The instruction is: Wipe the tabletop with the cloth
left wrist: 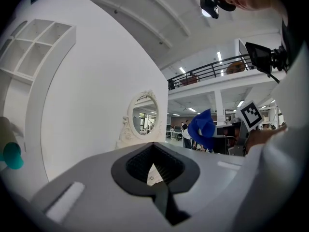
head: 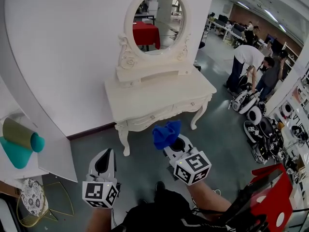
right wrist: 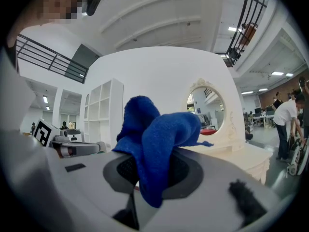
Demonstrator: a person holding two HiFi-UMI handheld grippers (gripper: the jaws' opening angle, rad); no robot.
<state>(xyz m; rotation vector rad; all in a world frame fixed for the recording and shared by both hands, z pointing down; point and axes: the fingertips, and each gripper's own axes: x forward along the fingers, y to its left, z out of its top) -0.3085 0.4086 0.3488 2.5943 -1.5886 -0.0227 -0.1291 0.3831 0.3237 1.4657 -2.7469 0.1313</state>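
The right claw (head: 173, 146) is gripping the blue cloth (head: 166, 134), holding it in the air at 6 o'clock from the white counter (head: 159, 98), apart from its top. At the cloth's 8 o'clock, the left claw (head: 106, 156) is sitting closed and empty.

No readable text or labels

I see a white dressing table (head: 159, 93) with an oval mirror (head: 157, 23) standing on a grey floor (head: 217, 134). Just behind it rises a curved white wall (head: 63, 57). Left of it is white shelving (left wrist: 36, 50), and far to its right ceiling strip lights (head: 270, 16) hang over desks.
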